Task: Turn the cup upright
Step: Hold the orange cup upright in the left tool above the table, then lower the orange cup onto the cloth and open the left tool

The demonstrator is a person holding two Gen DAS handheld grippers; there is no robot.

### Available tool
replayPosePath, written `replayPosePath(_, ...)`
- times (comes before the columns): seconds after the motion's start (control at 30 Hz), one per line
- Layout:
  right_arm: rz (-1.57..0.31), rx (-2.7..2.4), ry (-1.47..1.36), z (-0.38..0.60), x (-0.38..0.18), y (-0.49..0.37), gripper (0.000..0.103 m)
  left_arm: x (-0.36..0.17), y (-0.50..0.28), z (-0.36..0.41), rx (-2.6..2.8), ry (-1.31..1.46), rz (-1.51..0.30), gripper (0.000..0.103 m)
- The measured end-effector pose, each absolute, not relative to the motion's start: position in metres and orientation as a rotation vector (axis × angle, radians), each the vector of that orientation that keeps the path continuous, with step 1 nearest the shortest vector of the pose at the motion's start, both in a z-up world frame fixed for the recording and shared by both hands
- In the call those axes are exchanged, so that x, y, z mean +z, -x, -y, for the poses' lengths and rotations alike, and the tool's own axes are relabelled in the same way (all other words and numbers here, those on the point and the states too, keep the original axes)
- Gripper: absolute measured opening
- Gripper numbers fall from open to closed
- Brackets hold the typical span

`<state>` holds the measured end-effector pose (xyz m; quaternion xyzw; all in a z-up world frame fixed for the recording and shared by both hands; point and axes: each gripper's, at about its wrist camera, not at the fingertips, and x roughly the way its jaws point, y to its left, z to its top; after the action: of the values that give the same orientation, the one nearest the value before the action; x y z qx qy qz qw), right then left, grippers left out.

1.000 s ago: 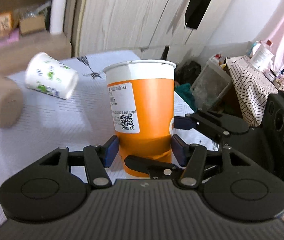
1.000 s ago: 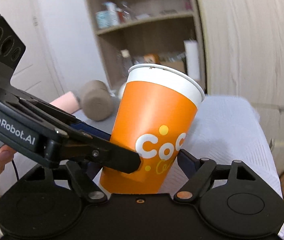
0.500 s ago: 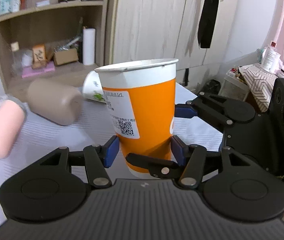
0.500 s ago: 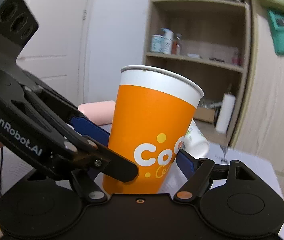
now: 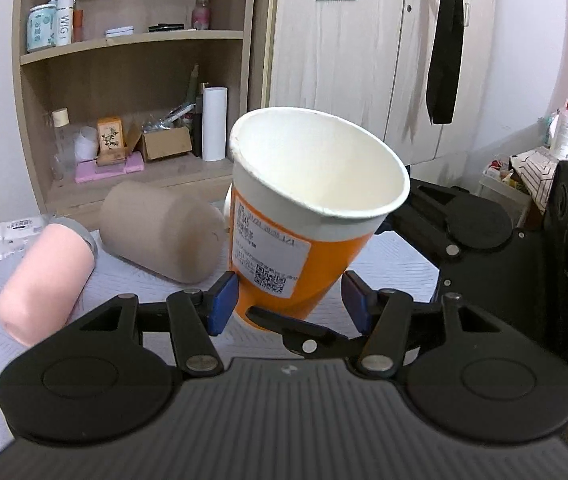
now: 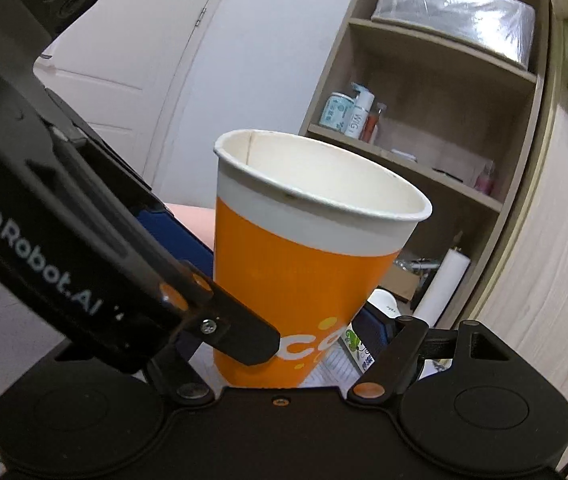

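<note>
An orange paper cup [image 5: 296, 248] with a white rim and a QR label is held in the air, mouth up and tilted toward the left wrist camera so its empty white inside shows. My left gripper [image 5: 290, 306] has its blue pads on the cup's base, one on each side. My right gripper [image 6: 284, 340] closes on the same cup [image 6: 304, 280] low down; my left gripper's black arm crosses in front of it.
On the white cloth table [image 5: 388, 256] lie a pink cup [image 5: 47, 276] and a tan cup [image 5: 159, 232] on their sides. A white cup with green print [image 6: 368, 332] lies behind the orange one. A wooden shelf [image 5: 135, 40] with bottles and boxes stands behind.
Both grippers have lifted the orange cup and tipped its mouth toward the left camera, so the inside now shows. The views have swung up toward the shelf.
</note>
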<state>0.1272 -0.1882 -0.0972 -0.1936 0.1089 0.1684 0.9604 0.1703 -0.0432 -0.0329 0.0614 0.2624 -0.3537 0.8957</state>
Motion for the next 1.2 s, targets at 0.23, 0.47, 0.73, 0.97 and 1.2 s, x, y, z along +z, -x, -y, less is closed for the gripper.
replayPosePath(0.23, -0.279, 0.335, 0.34, 0.199, -0.094, -0.138, 0.079, -0.043, -0.186, 0.05, -0.773, -0.082, -0.588, 0.056)
replayPosePath(0.47, -0.336, 0.339, 0.274, 0.207, -0.101, -0.145, 0.079, -0.054, -0.197, 0.056, -0.786, -0.041, -0.628, 0.056)
replayPosePath(0.73, -0.323, 0.345, 0.327, 0.2, -0.103, -0.138, 0.08, -0.054, -0.193, 0.055, -0.779, -0.062, -0.617, 0.055)
replayPosePath(0.97, -0.333, 0.351, 0.324, 0.197, -0.103, -0.135, 0.084, -0.054, -0.189, 0.057, -0.767, -0.052, -0.616, 0.066)
replayPosePath(1.2, -0.361, 0.348, 0.271, 0.203, -0.102, -0.139, 0.085, -0.053, -0.187, 0.058, -0.771, -0.046, -0.615, 0.067)
